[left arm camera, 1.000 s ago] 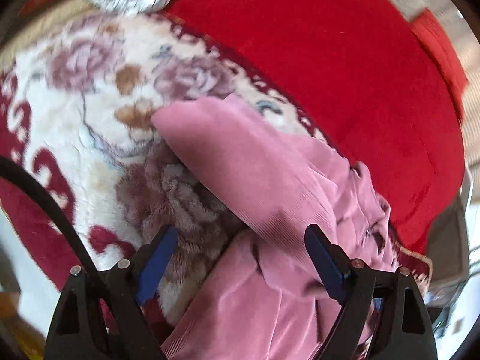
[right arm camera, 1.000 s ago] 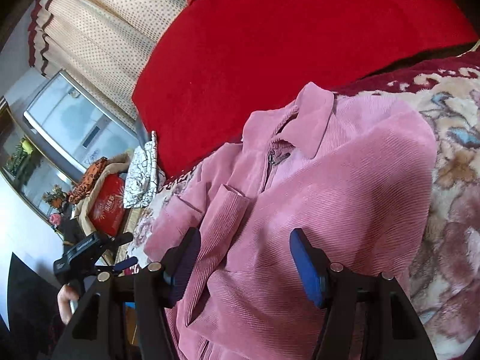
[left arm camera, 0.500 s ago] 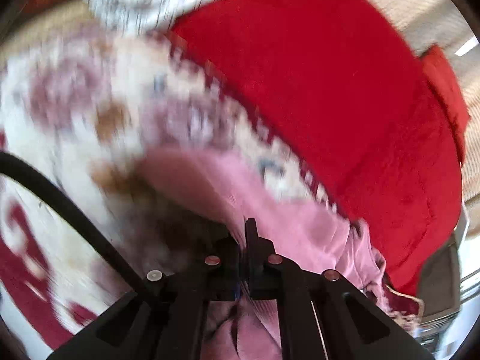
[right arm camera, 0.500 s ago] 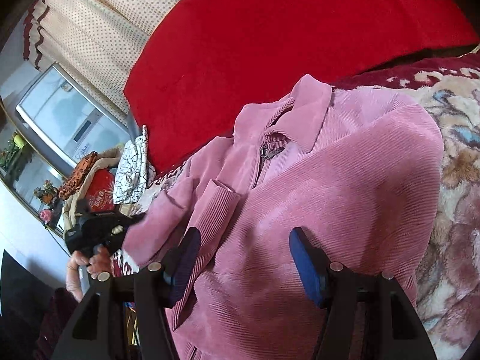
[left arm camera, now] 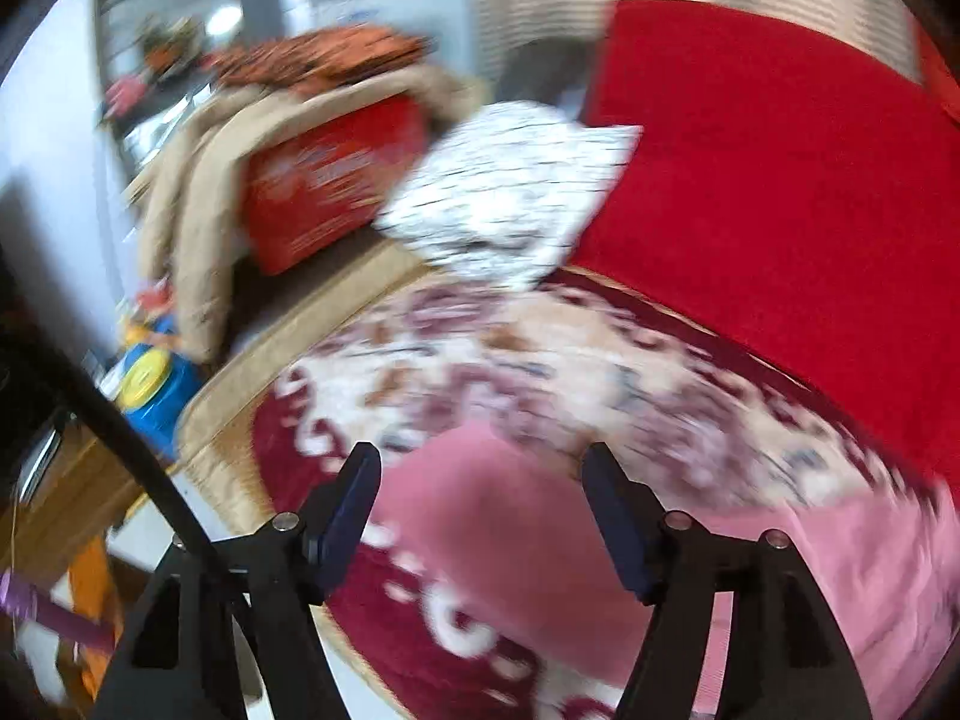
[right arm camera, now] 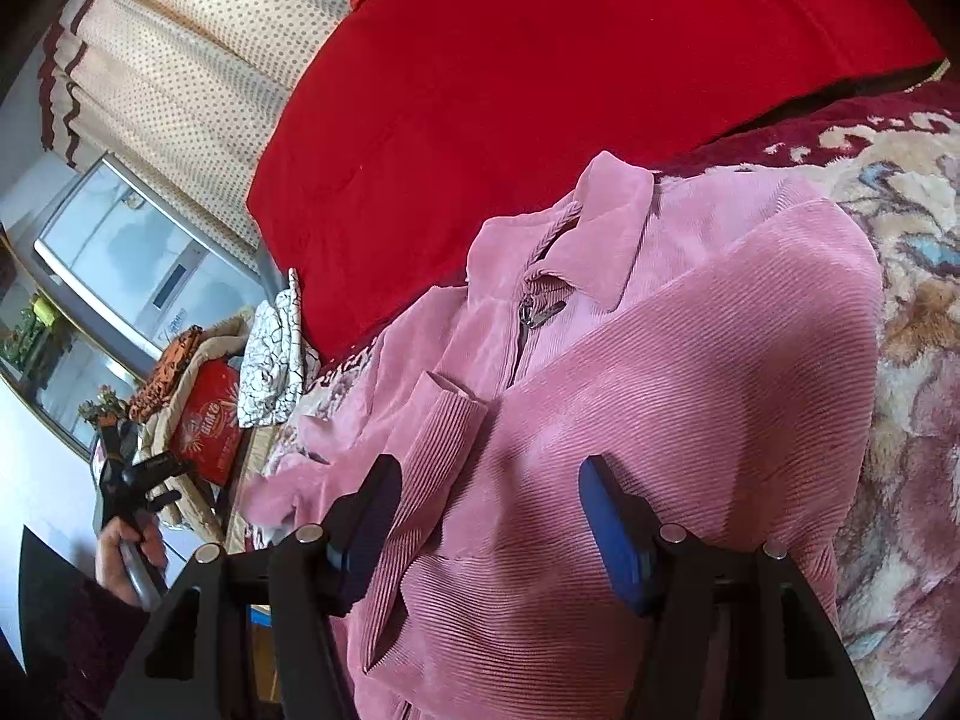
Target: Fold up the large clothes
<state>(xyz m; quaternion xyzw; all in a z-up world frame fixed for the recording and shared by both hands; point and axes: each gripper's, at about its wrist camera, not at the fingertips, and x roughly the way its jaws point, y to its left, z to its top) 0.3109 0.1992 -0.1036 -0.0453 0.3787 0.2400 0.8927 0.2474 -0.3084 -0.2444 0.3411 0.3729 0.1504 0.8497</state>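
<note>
Well, the pink corduroy jacket (right arm camera: pixel 690 420) lies front-up on the floral blanket (right arm camera: pixel 912 372) of the bed, collar toward the red cushion (right arm camera: pixel 540 60), and it is only partly folded. One sleeve (right arm camera: pixel 432 450) is laid across the chest, its ribbed cuff near the zip, and the side nearer the right gripper (right arm camera: pixel 486 516) looks turned in over the body. The side toward the bed's edge is rumpled, with loose cloth bunched by the blanket's border.

The right gripper hovers over the jacket's lower half, its fingers (right arm camera: pixel 606 522) standing wide with nothing pinched between them. The left gripper (left arm camera: pixel 480 516), seen through a blurred view, has its jaws opening; pink cloth (left arm camera: pixel 510 540) shows beyond the gap but the fingers are not pressing on it.

By my reckoning the sleeves are about dealt with, while the far side wants tidying and the lengthwise fold, hem up to collar, is not yet done.
</note>
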